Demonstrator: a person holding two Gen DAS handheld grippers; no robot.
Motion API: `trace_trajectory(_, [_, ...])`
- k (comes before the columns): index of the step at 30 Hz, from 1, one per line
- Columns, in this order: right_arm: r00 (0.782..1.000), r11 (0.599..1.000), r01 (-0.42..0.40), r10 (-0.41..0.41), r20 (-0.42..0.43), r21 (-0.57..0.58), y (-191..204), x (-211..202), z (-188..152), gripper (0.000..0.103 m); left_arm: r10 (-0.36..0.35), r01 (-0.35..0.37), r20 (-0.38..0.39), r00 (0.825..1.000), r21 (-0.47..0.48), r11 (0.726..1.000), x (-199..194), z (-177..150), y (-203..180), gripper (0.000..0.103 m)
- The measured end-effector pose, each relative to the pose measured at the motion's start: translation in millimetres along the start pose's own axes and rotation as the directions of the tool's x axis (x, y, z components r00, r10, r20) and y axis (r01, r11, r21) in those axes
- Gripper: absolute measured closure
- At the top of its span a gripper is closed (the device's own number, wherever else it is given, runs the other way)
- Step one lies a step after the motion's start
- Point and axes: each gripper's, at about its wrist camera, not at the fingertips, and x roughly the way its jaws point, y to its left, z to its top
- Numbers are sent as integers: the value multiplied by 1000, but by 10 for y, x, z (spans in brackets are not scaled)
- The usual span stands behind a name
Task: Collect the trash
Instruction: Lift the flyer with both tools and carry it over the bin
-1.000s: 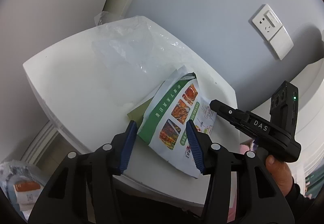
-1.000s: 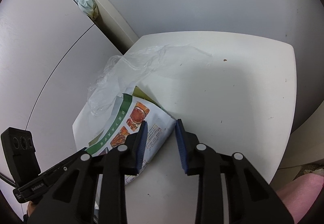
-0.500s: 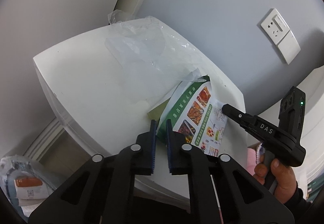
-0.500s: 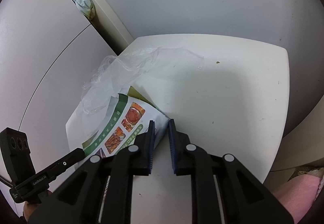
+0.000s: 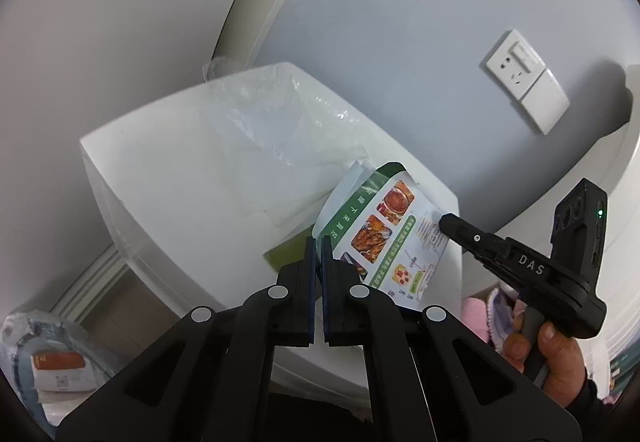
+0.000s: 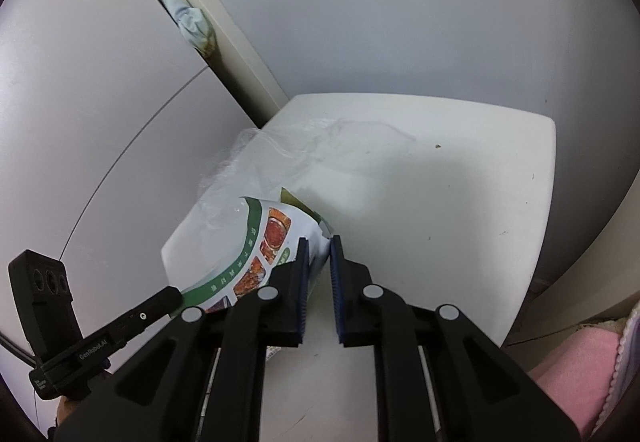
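Now the glossy white paper food package (image 5: 380,238), printed with a green band and photos of cooked dishes, sits at the near corner of the smooth white rounded surface (image 5: 168,178), its printed face lifted and curved rather than lying flat. A flat olive-green sheet (image 5: 286,252) shows from under its lower edge. The left tool (image 5: 319,242), black plastic with ribbed blue pads, is clamped on the package's left edge, the pads nearly meeting with the thin paper between them. The right tool (image 6: 319,244), of the same make, has just been closing and pinches the package's opposite, torn-looking corner, the paper (image 6: 256,262) creased between its pads; a narrow gap remains lower down the jaws. Seen from the left wrist camera, the right tool's long black finger reaches the package's right edge, with a hand (image 5: 548,350) wrapped around its handle.

Just behind the package lies a crumpled sheet of thin clear plastic film (image 5: 276,126), wrinkled and shiny, spreading toward the far corner of the surface and slightly over its edge. A small dark speck (image 6: 438,146) marks the otherwise bare top. Behind stands a matt grey-blue wall (image 5: 400,22) carrying a white rectangular socket and switch plate (image 5: 526,80). Pink fluffy fabric (image 6: 568,362) shows at the lower right, and a plastic-wrapped bundle (image 5: 44,358) lies on the floor at the lower left.
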Motion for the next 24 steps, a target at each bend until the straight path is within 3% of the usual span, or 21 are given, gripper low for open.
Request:
trace_trajectory(13, [994, 990, -94, 98, 38, -107, 663, -366, -123, 91, 32, -30, 107, 994, -13, 999, -829, -166, 93, 102])
trace_trajectory(24, [982, 966, -186, 187, -12, -178, 1369, -352, -512, 91, 103, -91, 175, 979, -74, 993, -1604, -374, 486, 102])
